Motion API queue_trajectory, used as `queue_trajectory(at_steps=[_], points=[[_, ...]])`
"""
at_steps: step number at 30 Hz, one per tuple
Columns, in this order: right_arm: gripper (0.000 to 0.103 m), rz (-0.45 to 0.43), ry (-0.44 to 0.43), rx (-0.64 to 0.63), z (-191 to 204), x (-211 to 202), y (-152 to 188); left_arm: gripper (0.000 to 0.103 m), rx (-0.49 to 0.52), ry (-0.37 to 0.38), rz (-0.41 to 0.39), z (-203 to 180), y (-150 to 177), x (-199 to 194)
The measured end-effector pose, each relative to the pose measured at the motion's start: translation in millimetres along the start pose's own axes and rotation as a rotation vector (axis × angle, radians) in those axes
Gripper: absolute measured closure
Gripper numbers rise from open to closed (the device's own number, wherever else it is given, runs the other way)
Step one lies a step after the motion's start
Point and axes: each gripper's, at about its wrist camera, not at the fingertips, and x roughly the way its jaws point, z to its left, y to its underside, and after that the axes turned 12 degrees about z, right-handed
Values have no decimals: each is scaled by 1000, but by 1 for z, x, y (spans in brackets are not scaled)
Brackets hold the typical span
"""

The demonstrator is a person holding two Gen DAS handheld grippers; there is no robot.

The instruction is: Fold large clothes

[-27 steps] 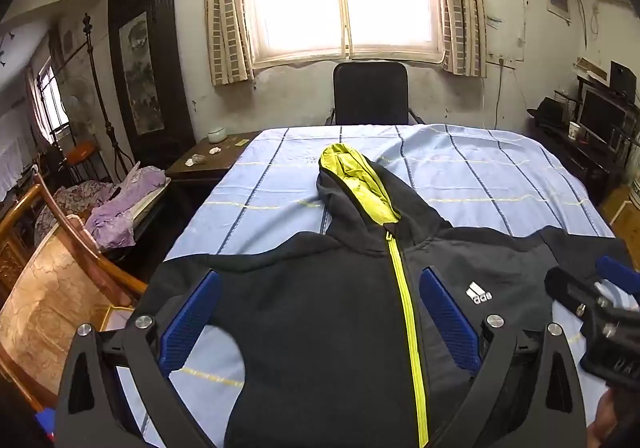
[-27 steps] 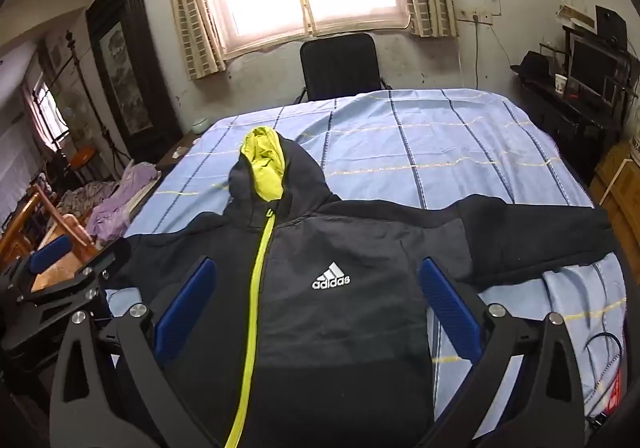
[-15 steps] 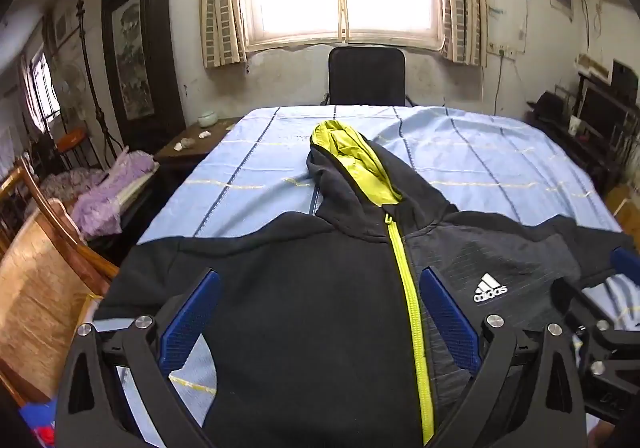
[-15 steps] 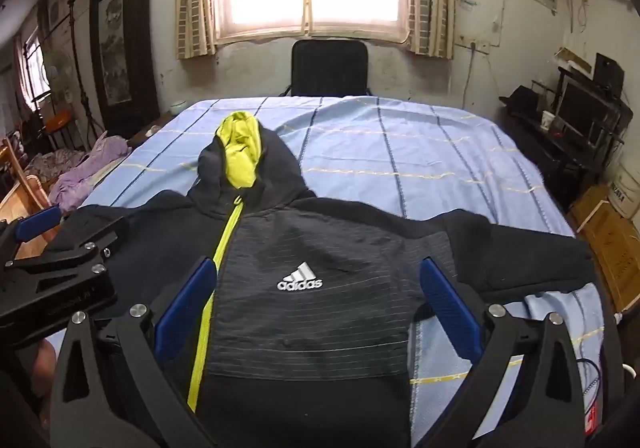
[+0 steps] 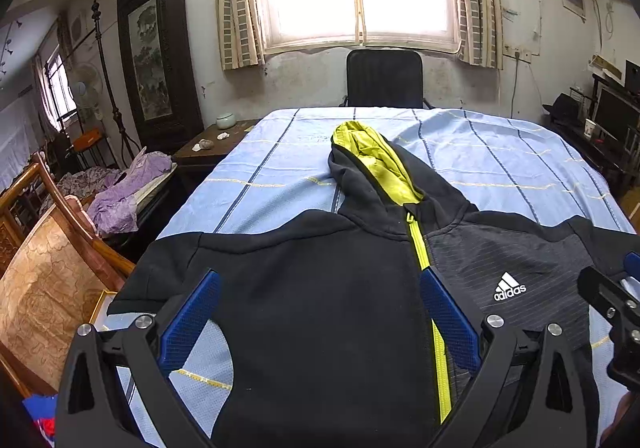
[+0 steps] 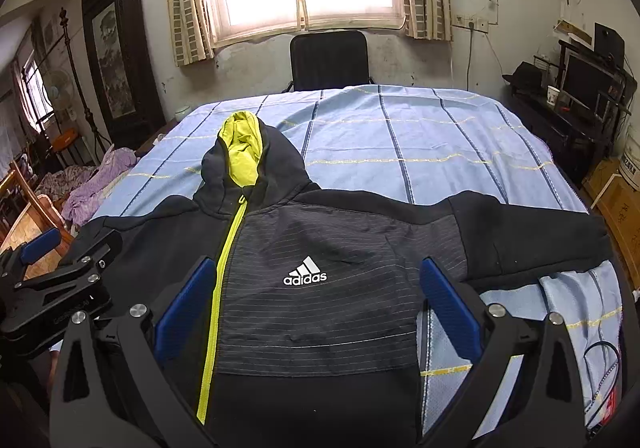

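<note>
- While the black hoodie (image 5: 320,288) is lying face up, zipped, on the blue striped sheet (image 5: 480,152), bare sheet is stretching ahead of both tools to the far black chair (image 5: 384,78).
- Left sleeve is reaching the table's left edge by the wooden chair (image 5: 48,288); right sleeve (image 6: 540,240) is spreading toward the right edge.
- Left gripper (image 5: 320,320) is hovering over the left chest panel, fingers spread wide, gripping nothing.
- Right gripper (image 6: 316,312) is hovering over the logo panel, likewise wide and empty.
</note>
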Motion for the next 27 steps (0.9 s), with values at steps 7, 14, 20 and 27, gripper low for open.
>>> queue_trajectory(at_steps=[7, 14, 20, 27], points=[[4, 10, -4, 5, -1, 3, 1, 3, -17, -20, 4, 2, 2, 4], [4, 19, -4, 6, -1, 6, 2, 3, -17, -29, -4, 3, 3, 2], [4, 26, -7, 8, -1, 8, 2, 3, -25, -30, -3, 4, 4, 2], [4, 43, -27, 11, -2, 12, 1, 3, -20, -29, 0, 4, 4, 2]])
